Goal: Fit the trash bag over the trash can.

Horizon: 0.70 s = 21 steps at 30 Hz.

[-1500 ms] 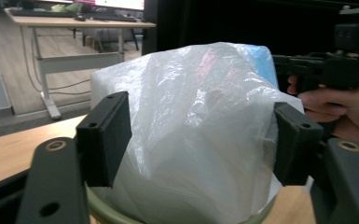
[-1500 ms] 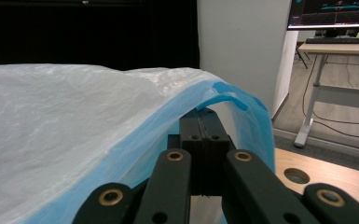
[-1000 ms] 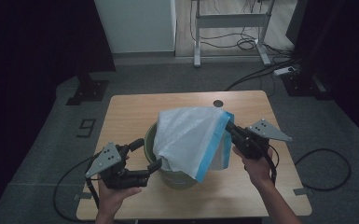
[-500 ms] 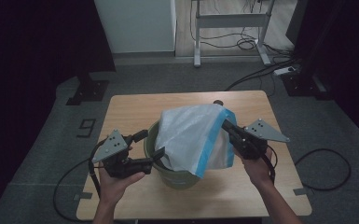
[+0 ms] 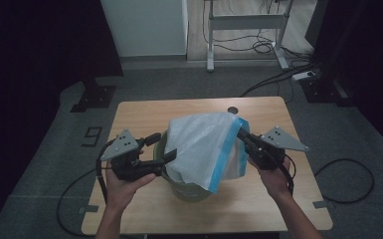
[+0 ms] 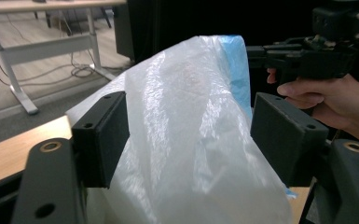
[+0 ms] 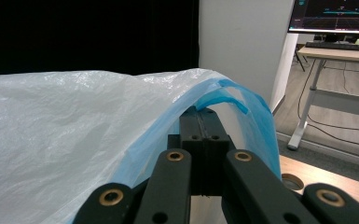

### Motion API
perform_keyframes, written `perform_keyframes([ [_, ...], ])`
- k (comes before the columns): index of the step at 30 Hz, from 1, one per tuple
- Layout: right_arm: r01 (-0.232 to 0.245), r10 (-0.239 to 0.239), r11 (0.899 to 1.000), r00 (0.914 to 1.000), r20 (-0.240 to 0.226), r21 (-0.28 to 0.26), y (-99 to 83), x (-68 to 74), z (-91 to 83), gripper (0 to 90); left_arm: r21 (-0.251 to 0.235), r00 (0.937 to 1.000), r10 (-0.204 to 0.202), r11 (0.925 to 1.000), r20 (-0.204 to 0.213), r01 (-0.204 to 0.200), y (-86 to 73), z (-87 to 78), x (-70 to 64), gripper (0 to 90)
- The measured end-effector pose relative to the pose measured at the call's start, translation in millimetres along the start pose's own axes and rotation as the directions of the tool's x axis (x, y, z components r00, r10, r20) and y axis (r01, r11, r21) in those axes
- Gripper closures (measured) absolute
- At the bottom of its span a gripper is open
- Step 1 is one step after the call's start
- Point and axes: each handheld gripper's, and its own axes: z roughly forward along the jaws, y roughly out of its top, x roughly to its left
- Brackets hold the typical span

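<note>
A white plastic bag with a blue hem is draped over a green bin in the middle of the wooden table. My right gripper is shut on the blue hem at the bag's right top corner and holds it up; in the right gripper view its jaws are pressed together under the blue hem. At the bag's left side my left gripper is open. In the left gripper view the bag bulges between the wide-apart jaws, with the right gripper beyond.
A round cable hole sits near the table's far edge. Beyond the table stand a white desk frame and floor cables. A monitor is on a desk to the right. Dark curtains flank both sides.
My left gripper has moved up and right from beside the bin to the bag's left side, its jaws now around the film. The right gripper has held the hem nearly still.
</note>
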Motion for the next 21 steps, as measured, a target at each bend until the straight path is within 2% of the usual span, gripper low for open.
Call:
perform_keyframes([
  [3, 0.006, -0.006, 1.0, 1.0, -0.002, 0.002, -0.5, 1.9, 2.0, 89.5, 0.023, 1.0, -0.002, 0.9997, 0.003, 0.002, 3.8, 9.2, 1.6, 31.2],
  [8, 0.009, -0.009, 1.0, 0.9999, -0.008, 0.003, -1.5, 4.6, 4.6, 89.4, 0.071, 0.9993, 0.006, 0.9974, 0.036, -0.009, 9.5, 25.2, 0.8, 34.1],
  [11, 0.007, -0.007, 1.0, 0.9999, -0.01, 0.001, -1.6, 6.0, 5.3, 89.5, 0.09, 0.9994, 0.015, 0.9958, 0.03, -0.018, 10.2, 33.5, -1.9, 34.9],
  [14, 0.011, -0.011, 1.0, 0.9998, -0.016, 0.002, -2.1, 7.9, 5.9, 89.5, 0.095, 0.9997, 0.018, 0.9953, 0.017, -0.019, 7.9, 40.1, -2.3, 39.8],
  [18, 0.016, -0.016, 1.0, 0.9997, -0.02, 0.001, -2.9, 10.5, 6.3, 89.5, 0.089, 0.9997, 0.016, 0.9959, 0.016, -0.018, 1.9, 45.4, -1.5, 53.9],
  [21, 0.022, -0.022, 1.0, 0.9996, -0.02, -0.001, -3.5, 11.0, 6.4, 89.4, 0.065, 1.0, 0.005, 0.9979, 0.005, -0.005, -2.8, 45.8, 0.9, 71.1],
])
